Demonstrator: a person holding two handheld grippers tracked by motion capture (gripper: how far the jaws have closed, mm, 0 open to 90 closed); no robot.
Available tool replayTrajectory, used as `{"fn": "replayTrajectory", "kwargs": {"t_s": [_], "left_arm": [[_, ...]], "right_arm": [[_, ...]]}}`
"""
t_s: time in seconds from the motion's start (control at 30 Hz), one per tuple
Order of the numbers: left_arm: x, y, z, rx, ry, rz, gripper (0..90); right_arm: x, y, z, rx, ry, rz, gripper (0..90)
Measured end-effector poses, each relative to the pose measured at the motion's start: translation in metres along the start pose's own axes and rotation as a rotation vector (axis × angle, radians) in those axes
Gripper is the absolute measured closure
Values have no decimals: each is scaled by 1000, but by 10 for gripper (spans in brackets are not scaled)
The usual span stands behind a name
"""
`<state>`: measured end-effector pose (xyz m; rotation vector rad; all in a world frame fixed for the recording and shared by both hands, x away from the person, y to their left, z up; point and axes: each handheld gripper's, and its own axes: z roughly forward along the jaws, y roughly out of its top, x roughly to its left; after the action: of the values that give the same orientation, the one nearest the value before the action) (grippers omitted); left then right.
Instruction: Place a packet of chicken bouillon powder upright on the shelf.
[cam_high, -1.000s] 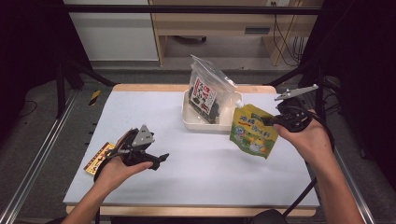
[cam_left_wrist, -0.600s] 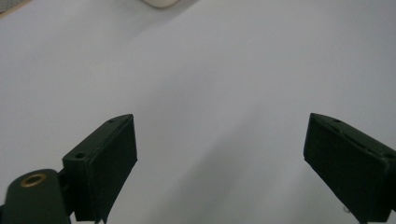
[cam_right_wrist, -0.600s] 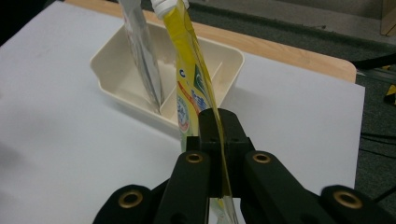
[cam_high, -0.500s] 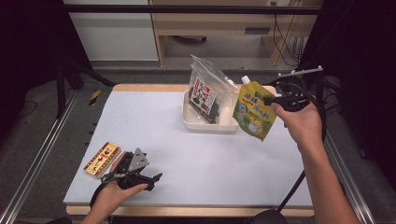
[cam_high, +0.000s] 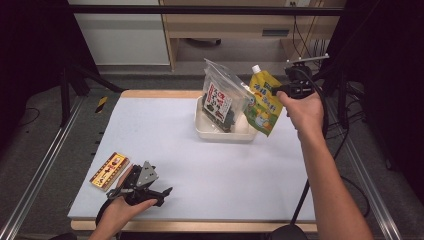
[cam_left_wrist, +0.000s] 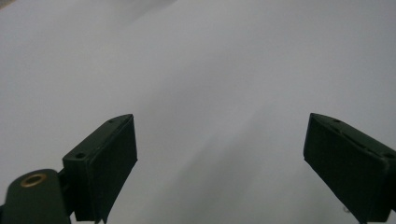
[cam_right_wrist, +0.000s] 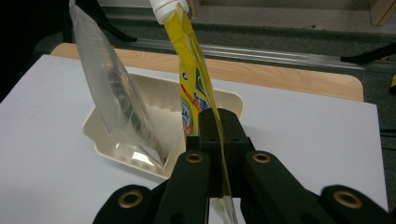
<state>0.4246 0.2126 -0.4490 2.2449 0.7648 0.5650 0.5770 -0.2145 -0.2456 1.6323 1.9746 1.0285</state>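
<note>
Jaws of the left gripper (cam_high: 161, 192), low in the high view near the bottom left, stand spread with nothing between them; the left gripper view (cam_left_wrist: 219, 172) resolves both black pads against bare pale grey table surface (cam_left_wrist: 233, 70). Just left of it lies a flat red-and-yellow rectangular packet (cam_high: 110, 170). Higher, at centre right, the right gripper (cam_high: 276, 91) is pressed together on a yellow printed spouted pouch (cam_high: 263, 102), held in the air beside a cream plastic tray (cam_high: 225, 134). The right gripper view (cam_right_wrist: 219, 140) adds the pouch edge-on, its white cap uppermost, and a clear plastic bag (cam_right_wrist: 112, 93) standing in the tray. Beyond the wooden table edge, grey floor and light wooden furniture fill the upper frame.
</note>
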Motion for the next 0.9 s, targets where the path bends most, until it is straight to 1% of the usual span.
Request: {"fn": "replayTrajectory", "kwargs": {"t_s": [0.2, 0.23, 0.27, 0.37, 0.57, 0.63, 0.7, 0.8, 0.9], "left_arm": [[2, 0, 0, 13, -2, 9, 94], [2, 0, 0, 12, -4, 5, 94], [1, -1, 1, -3, -4, -10, 94], [0, 0, 1, -3, -5, -7, 94], [0, 0, 1, 0, -8, 0, 94], [-1, 0, 1, 1, -11, 0, 94], [-1, 0, 2, 5, -14, 4, 94], [-1, 0, 2, 6, -16, 7, 94], [-2, 1, 2, 5, -16, 7, 94]], "right_arm": [[6, 10, 17, 26, -26, 20, 900], [8, 12, 21, 35, -33, 22, 900], [9, 14, 24, 39, -34, 26, 900], [12, 18, 31, 41, -40, 28, 900], [15, 24, 41, 45, -34, 50, 900], [14, 25, 44, 44, -36, 50, 900], [15, 26, 47, 49, -36, 64, 900], [15, 26, 51, 49, -39, 66, 900], [17, 27, 54, 45, -28, 80, 900]]}}
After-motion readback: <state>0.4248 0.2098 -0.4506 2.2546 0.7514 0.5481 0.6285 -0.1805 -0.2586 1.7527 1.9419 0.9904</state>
